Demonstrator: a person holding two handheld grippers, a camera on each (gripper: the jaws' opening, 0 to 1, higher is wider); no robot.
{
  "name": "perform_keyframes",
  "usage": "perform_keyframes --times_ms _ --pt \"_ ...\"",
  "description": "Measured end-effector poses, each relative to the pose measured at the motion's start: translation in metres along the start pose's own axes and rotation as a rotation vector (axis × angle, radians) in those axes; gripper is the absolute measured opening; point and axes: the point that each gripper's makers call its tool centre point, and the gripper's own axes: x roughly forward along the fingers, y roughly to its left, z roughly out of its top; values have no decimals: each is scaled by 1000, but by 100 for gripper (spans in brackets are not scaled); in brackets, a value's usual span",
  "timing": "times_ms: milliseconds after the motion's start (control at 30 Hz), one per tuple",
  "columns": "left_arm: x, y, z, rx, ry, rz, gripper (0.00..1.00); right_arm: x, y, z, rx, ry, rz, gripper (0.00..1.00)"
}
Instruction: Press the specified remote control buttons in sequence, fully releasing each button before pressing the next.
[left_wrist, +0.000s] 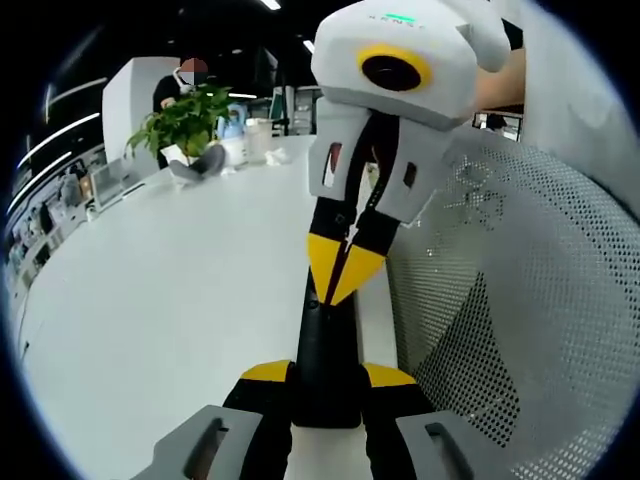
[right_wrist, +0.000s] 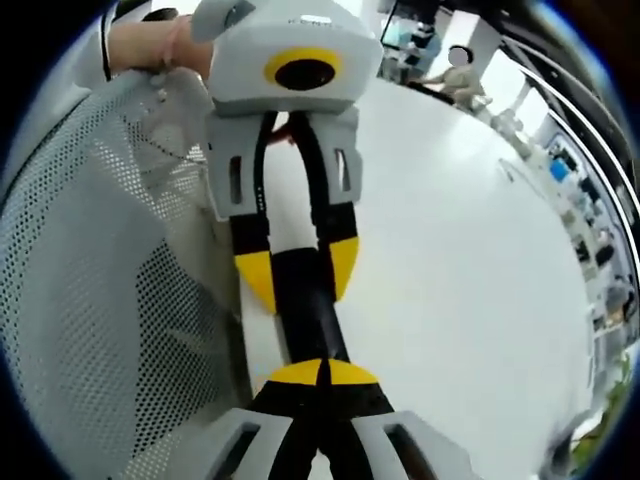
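- A long, slim black remote control (left_wrist: 325, 355) lay lengthwise on the white table (left_wrist: 170, 300).
- Left gripper (left_wrist: 328, 378) clamped its near end.
- Right gripper (left_wrist: 344, 268), jaws closed together, touched its far end.

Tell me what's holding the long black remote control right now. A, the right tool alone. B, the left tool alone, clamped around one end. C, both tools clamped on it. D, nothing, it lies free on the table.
B: in the left gripper view the left tool has its yellow-tipped jaws on either side of the long black remote control, while the right tool points its closed tips down at the remote's top face instead of gripping it.
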Motion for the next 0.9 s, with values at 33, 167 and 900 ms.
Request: perform_keyframes --times_ms 33,167,900 --pt "0 0 0 0 0 0 26 0 0 0 0 0 2 0" --pt "0 0 0 0 0 1 26 0 1 0 3 -5 10 0" --pt "0 0 0 -10 -8 0 26 -1 -12 -2 55 -17 67 0"
